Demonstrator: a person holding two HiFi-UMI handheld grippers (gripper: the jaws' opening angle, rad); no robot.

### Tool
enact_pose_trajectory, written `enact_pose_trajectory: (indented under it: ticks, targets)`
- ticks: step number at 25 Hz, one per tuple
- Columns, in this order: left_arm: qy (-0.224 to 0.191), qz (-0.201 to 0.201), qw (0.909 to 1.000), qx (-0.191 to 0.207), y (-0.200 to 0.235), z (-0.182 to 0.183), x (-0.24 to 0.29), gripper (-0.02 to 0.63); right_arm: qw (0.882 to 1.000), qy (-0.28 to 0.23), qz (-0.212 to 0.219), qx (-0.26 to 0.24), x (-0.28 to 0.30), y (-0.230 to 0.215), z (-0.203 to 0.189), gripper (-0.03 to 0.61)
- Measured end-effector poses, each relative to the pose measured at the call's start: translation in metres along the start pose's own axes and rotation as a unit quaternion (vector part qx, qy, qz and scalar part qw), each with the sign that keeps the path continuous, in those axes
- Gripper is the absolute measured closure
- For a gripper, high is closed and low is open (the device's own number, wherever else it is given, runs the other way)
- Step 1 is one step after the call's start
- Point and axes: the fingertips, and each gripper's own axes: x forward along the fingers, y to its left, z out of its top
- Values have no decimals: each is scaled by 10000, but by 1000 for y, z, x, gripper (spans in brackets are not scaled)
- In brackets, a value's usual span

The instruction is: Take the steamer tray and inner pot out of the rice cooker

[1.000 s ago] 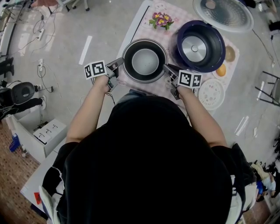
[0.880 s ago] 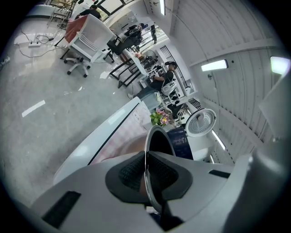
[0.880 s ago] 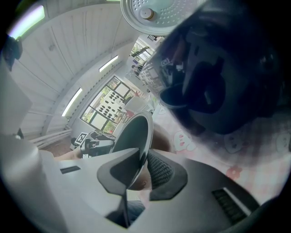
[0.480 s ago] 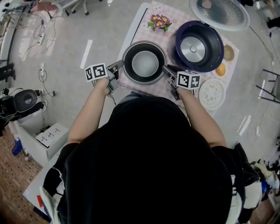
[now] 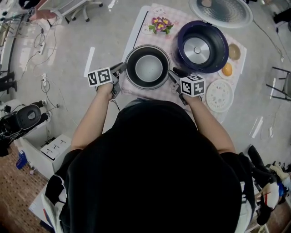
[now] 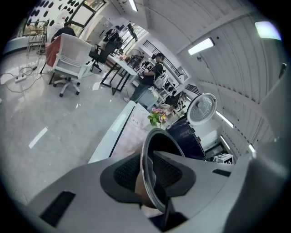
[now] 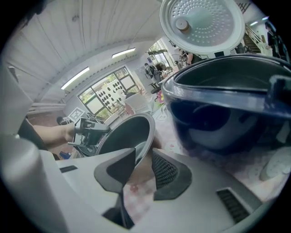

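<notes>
The dark inner pot (image 5: 148, 67) stands on the checked cloth (image 5: 136, 43), to the left of the open rice cooker (image 5: 202, 46). My left gripper (image 5: 122, 68) is at the pot's left rim and my right gripper (image 5: 173, 74) at its right rim. In the left gripper view the rim (image 6: 146, 168) runs between the jaws of the left gripper (image 6: 148, 175), with gaps to the pads. The right gripper (image 7: 143, 170) likewise straddles the rim (image 7: 144, 145) without pressing it. Both pairs of jaws have just been opening. The white steamer tray (image 5: 219, 96) lies on the cloth at the right.
The cooker's lid (image 5: 220, 11) stands open at the back. A small pot of flowers (image 5: 159, 23) sits behind the inner pot. An orange fruit (image 5: 227, 69) and a brownish round thing (image 5: 234, 51) lie right of the cooker. The table's left edge (image 5: 135, 32) is close to the pot.
Both grippers have rolled a little at the pot's rim and their jaws have parted. The pot has stayed in place on the cloth.
</notes>
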Motion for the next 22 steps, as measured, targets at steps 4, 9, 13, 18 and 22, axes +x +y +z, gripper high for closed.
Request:
enact_pose_trajectory:
  ticks: [4,9,13,18,22]
  targets:
    - [-135,168,9989,425,-12,18,3,489,9997,-198,-130,-17,-17,-6,2,454]
    - [-283,276,9912,1265,-39,45,12,485,9987,-379,-325,65,-38,-19,-2,454]
    - [-312,208,9813,1886,-74,64,27,483,9966,-516,-565,298,-59,-35,-14,454]
    - [-259,-172,9701,2405,-124,72,55,483,9907,-721,-993,584,-99,-61,-28,454]
    - [-188,-394,9630,2658,-154,73,70,485,9840,-941,-1323,732,-132,-77,-30,454]
